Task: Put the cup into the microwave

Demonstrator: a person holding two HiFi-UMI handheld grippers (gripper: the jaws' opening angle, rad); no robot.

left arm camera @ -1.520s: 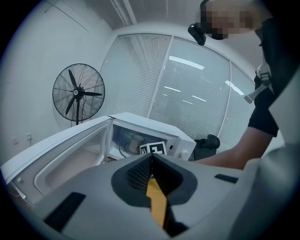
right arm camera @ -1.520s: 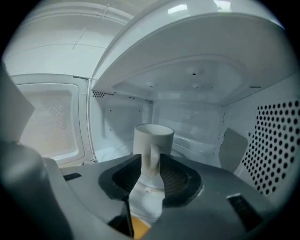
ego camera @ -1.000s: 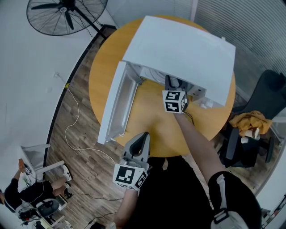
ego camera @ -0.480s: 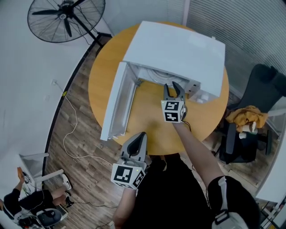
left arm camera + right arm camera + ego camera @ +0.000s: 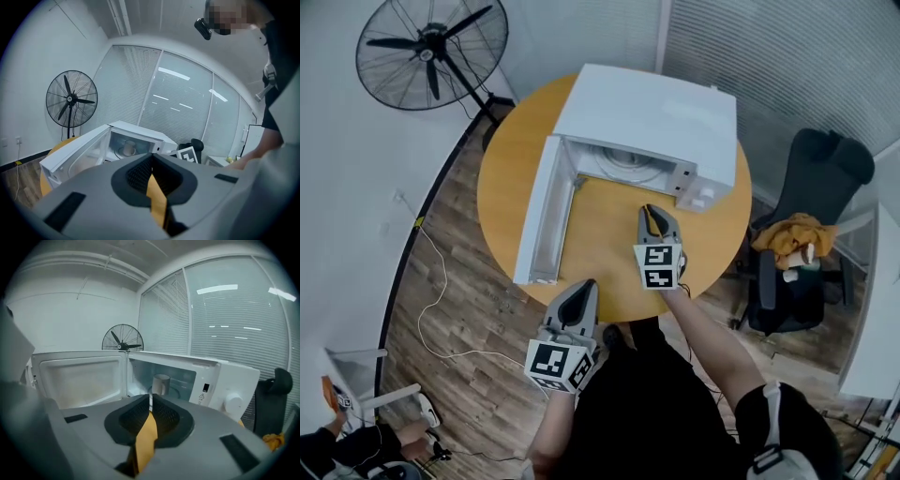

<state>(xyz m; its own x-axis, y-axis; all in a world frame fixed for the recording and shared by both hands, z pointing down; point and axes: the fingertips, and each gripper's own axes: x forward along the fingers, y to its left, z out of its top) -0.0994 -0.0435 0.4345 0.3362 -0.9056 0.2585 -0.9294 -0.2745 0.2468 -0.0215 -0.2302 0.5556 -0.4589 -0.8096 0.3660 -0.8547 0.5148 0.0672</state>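
A white mug stands upright on the turntable inside the open white microwave; the left gripper view also shows the mug in the cavity. The microwave door hangs wide open to the left. My right gripper hovers over the round wooden table in front of the cavity, apart from the mug. Its jaws are closing, nearly together, with nothing between them. My left gripper is shut and empty at the table's near edge, pointing toward the microwave.
A standing fan is at the far left beyond the table. A black chair with an orange cloth sits at the right. A white cable lies on the wooden floor at the left.
My right gripper has pulled back out of the microwave toward the person, and its jaws have gone from wide open to nearly together. The left gripper drifted slightly.
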